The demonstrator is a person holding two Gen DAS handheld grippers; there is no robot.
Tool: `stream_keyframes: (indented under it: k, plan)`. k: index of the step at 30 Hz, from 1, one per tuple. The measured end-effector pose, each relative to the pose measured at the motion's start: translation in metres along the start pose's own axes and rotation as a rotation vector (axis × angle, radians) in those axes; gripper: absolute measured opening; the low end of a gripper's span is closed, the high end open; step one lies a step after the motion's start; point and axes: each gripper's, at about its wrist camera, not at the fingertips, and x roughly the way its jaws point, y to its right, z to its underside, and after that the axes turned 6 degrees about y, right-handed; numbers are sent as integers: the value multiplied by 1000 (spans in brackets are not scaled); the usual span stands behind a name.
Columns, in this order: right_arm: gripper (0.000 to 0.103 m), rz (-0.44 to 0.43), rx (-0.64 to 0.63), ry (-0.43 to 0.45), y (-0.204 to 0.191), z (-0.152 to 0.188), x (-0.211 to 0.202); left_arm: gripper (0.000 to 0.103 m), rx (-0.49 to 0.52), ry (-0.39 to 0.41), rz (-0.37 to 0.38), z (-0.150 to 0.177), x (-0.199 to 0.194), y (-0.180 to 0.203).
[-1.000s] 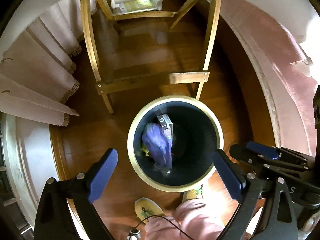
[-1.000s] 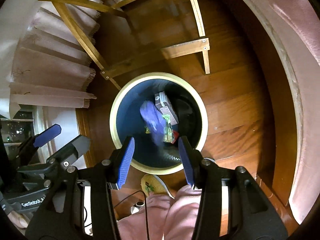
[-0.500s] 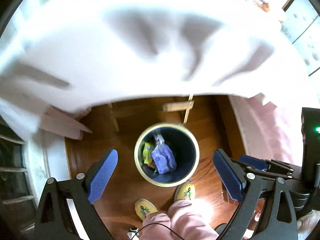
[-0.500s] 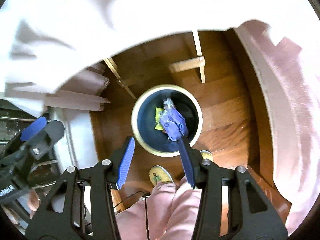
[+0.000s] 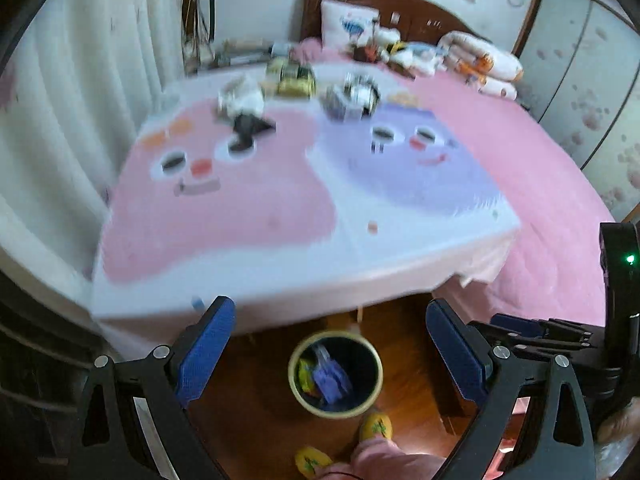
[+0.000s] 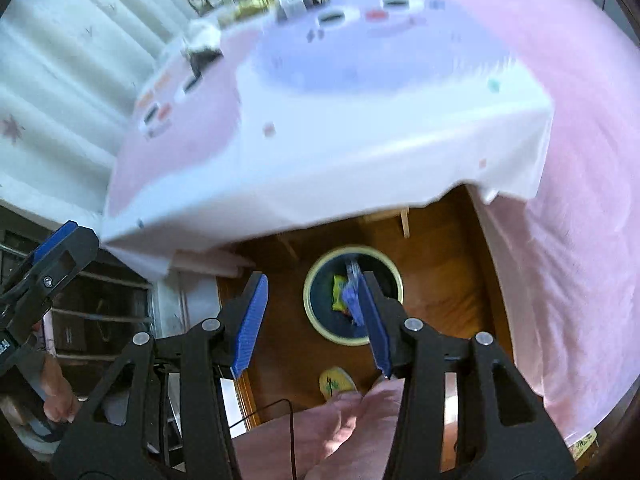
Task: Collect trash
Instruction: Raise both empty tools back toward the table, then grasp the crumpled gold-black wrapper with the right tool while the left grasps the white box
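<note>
Both my left gripper (image 5: 332, 350) and right gripper (image 6: 312, 320) hang released, holding nothing, above the round cream-rimmed bin (image 5: 335, 374); inside it lie purple (image 5: 330, 378) and yellow wrappers (image 5: 305, 374).

Bin (image 5: 335, 374) on floor before table (image 5: 304, 208), trash (image 5: 330, 376) inside | more trash (image 5: 294, 78) at table's far edge | bed (image 5: 560, 184) right of table

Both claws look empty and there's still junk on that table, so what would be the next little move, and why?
Probably reach the open left gripper forward toward the crumpled wrappers at the table's far end. The right gripper is open and empty too, and the bin below already holds trash.
</note>
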Motion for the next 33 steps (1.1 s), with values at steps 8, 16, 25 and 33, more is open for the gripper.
stream_keyframes:
  k: [8,16,25,33]
  plan:
    - [44,-4,-59,131,-17,-71,-38,97,6,122,-8,-74,-24,-6]
    - [50,-59,-113,176,-14,-180,-12,96,-30,125,-87,-147,28,1]
    - [52,-151,-163,50,31,-314,88,81,-106,23,-163,-225,165,26]
    - [61,-212,-234,-44,32,-392,170,80,-195,-50,-229,-269,258,28]
